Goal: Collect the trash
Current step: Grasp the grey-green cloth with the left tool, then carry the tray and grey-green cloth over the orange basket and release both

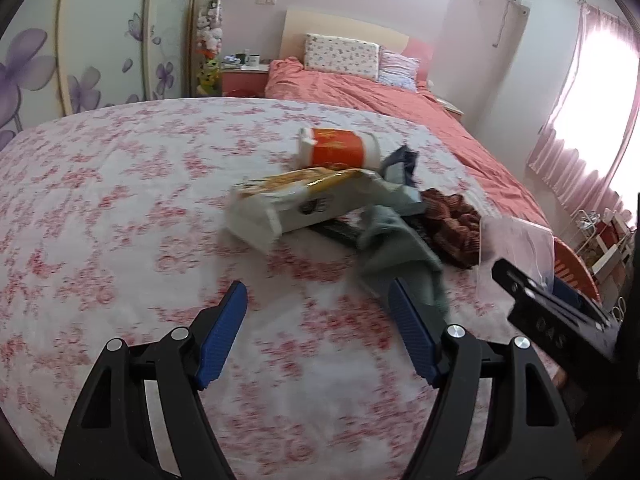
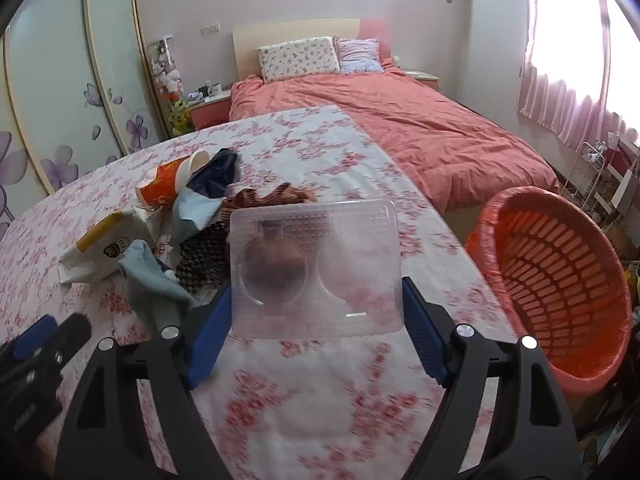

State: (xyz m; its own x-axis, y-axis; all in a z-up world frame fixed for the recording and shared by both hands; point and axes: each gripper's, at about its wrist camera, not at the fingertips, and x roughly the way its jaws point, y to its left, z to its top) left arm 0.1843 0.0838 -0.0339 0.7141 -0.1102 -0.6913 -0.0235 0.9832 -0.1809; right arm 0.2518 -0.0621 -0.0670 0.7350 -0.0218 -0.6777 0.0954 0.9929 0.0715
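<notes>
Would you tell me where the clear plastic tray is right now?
In the right wrist view, the clear plastic tray sits between the right gripper fingers, above the floral table, left of the orange basket.

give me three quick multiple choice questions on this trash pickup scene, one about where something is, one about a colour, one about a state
1. Where is the basket relative to the flowered table?
A. on top of it
B. beside its right edge
C. on the bed

2. What colour is the band on the paper cup?
A. orange
B. green
C. black

3. What is the right claw doing?
A. hanging empty
B. gripping a sock
C. holding the clear plastic tray

Answers:
1 B: the right wrist view shows the basket off the table's right edge, lower than the tabletop.
2 A: the cup lying on its side in the trash pile has an orange band between white ends.
3 C: the tray sits between both blue fingers, lifted above the cloth.
</notes>
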